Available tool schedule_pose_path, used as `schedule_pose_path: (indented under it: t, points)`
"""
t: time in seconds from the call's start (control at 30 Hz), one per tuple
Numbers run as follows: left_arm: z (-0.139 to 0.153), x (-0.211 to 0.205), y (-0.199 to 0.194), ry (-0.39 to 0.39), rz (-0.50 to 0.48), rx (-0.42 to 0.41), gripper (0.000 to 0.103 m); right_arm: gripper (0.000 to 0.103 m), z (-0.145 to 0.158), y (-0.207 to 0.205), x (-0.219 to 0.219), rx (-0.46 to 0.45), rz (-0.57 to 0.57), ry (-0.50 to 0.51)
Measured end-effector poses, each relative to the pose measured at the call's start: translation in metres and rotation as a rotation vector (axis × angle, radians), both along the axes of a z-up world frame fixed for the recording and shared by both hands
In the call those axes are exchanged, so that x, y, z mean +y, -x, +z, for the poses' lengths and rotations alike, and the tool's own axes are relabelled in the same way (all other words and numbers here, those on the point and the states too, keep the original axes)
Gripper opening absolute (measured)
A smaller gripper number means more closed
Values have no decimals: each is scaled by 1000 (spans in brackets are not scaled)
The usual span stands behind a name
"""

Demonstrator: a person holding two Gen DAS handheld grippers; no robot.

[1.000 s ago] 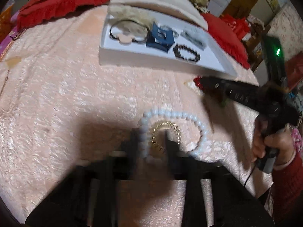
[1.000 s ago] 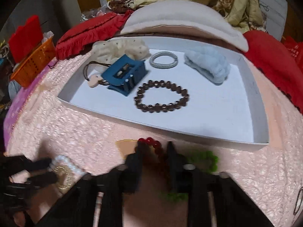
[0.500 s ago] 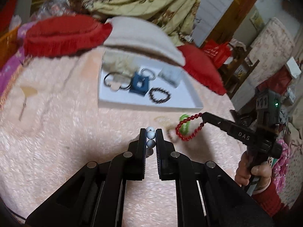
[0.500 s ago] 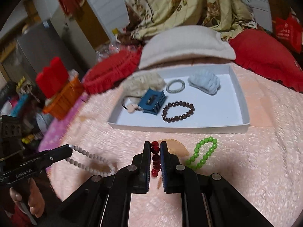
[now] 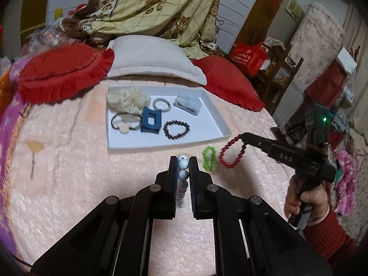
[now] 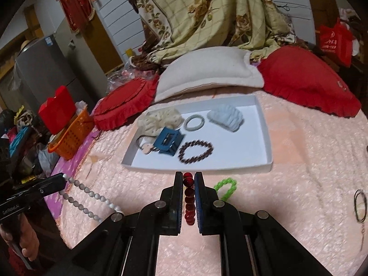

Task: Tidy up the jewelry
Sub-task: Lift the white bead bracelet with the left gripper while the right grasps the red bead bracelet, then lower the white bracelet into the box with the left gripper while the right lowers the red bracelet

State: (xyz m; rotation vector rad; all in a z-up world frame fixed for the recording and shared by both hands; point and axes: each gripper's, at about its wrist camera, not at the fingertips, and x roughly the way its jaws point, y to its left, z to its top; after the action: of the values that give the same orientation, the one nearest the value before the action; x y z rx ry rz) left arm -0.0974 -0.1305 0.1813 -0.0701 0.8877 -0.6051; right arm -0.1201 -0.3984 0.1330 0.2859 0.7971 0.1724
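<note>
Both claws are clamped on beads, the left claw (image 5: 183, 163) holding the white necklace (image 6: 88, 194) and the right claw (image 6: 188, 179) the red bracelet (image 5: 231, 153), lifted above the bed (image 5: 69, 172); next, carry them over the white tray (image 5: 216, 117) and release.

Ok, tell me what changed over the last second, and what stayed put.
Both grippers rose off the bedspread with their catch: the left gripper lifted the white bead string, the right gripper lifted the red bead bracelet. Both now hang clear of the pink bedspread. The green bracelet stayed on the bedspread, and the white tray and its contents look unchanged.
</note>
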Motion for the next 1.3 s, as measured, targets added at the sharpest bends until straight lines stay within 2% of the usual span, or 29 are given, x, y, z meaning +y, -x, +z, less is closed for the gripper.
schedule_pose_path:
  t: [0.2, 0.4, 0.53, 0.67, 0.8, 1.0, 1.13, 1.2, 1.3]
  points:
    - [-1, -21, -44, -30, 5, 3, 8, 9, 4, -39, -14, 10, -53, 51]
    - [-14, -49, -97, -24, 8, 37, 8, 9, -11, -93, -22, 76, -92, 57]
    - [-40, -55, -129, -70, 40, 68, 8, 9, -21, -115, -30, 78, -93, -35]
    - [-81, -44, -149, -111, 95, 152, 8, 9, -49, -129, -38, 138, -128, -18]
    - [-107, -28, -150, -169, 137, 172, 8, 9, -73, -133, -45, 193, -158, 44]
    - [-124, -9, -146, -221, 183, 182, 9, 9, -88, -129, -48, 231, -184, 120]
    - [-111, -4, -134, -217, 193, 151, 10, 13, -76, -119, -48, 209, -190, 127]
    - [-99, 0, -122, -215, 200, 121, 11, 27, -65, -108, -46, 175, -193, 141]
    - [-81, 8, -98, -217, 220, 68, 11, 29, -46, -79, -43, 115, -190, 150]
